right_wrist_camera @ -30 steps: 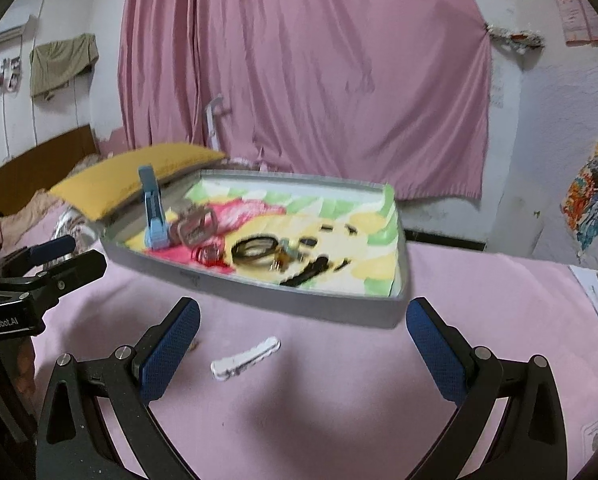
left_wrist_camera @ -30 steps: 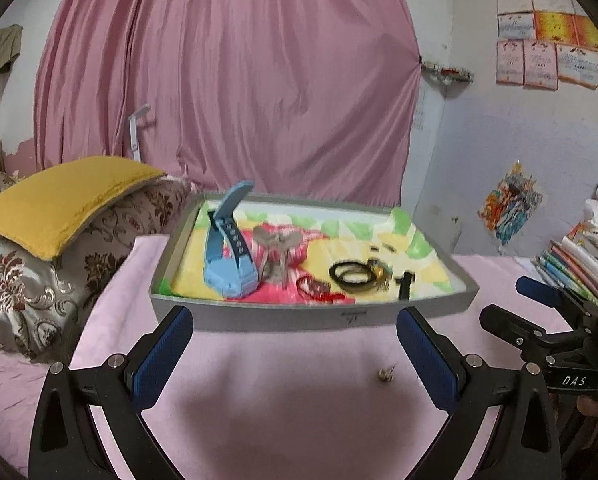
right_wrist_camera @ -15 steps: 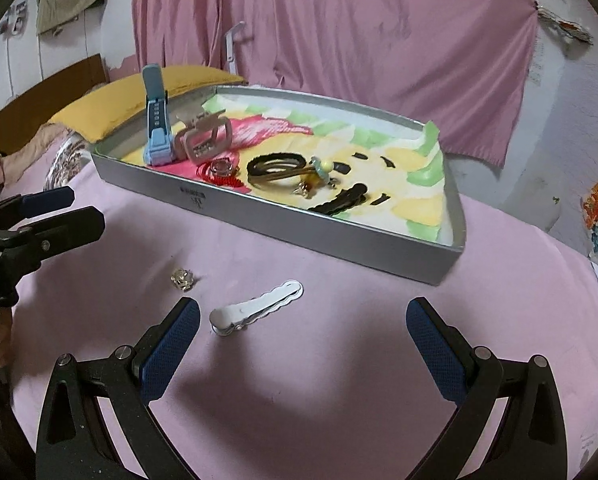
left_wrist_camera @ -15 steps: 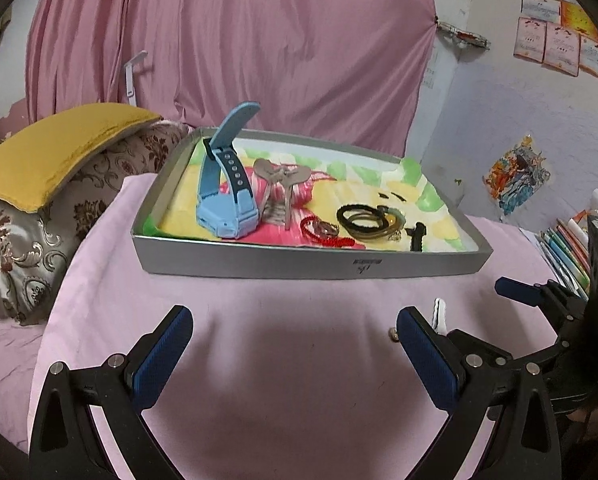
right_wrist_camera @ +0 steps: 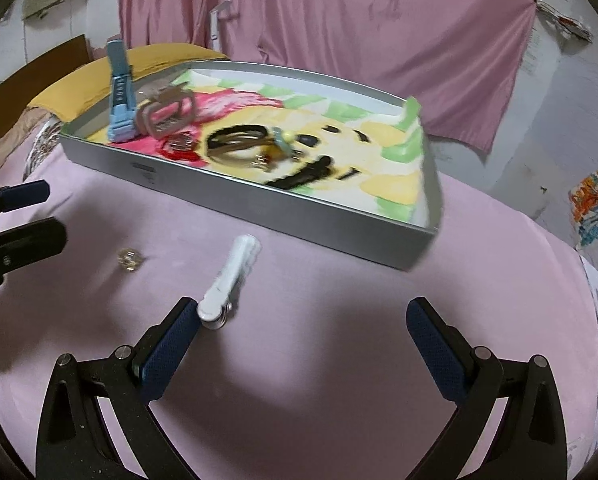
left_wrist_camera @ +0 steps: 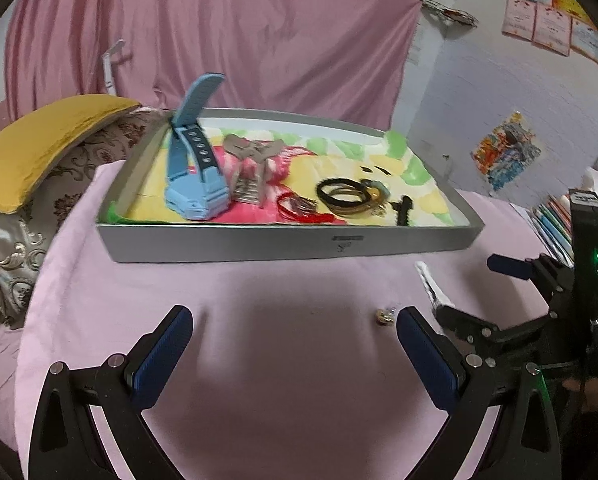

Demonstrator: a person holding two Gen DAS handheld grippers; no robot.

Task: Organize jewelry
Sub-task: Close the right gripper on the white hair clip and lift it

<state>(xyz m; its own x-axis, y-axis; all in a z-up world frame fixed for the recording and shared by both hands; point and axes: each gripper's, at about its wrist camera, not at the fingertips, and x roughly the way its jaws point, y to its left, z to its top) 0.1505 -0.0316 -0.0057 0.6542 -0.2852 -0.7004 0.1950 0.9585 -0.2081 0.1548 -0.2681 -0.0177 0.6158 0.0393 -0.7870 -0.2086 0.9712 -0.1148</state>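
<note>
A grey tray (left_wrist_camera: pixel 283 246) (right_wrist_camera: pixel 323 216) lies on the pink bedspread. It holds a blue watch (left_wrist_camera: pixel 195 168) (right_wrist_camera: pixel 119 92), a beige hair claw (left_wrist_camera: pixel 251 164) (right_wrist_camera: pixel 167 114), a red bracelet (left_wrist_camera: pixel 297 205), black hair ties (left_wrist_camera: pixel 345 196) (right_wrist_camera: pixel 235 140) and a black clip (right_wrist_camera: pixel 303 176). Outside the tray lie a white hair clip (right_wrist_camera: pixel 229 276) (left_wrist_camera: pixel 429 286) and a small gold earring (right_wrist_camera: pixel 130 259) (left_wrist_camera: pixel 385 315). My right gripper (right_wrist_camera: pixel 303 344) is open, its left pad beside the white clip's near end. My left gripper (left_wrist_camera: pixel 293 354) is open over bare bedspread, the earring just off its right pad.
A yellow cushion (left_wrist_camera: pixel 39 148) on patterned pillows lies left of the tray. A pink curtain (left_wrist_camera: pixel 219 32) hangs behind it. Books (left_wrist_camera: pixel 551 224) are stacked at the right. Each gripper shows at the edge of the other's view.
Both grippers have dropped lower and come nearer to the bedspread. The right gripper has closed in on the white clip, which now lies by its left pad. Both stay open.
</note>
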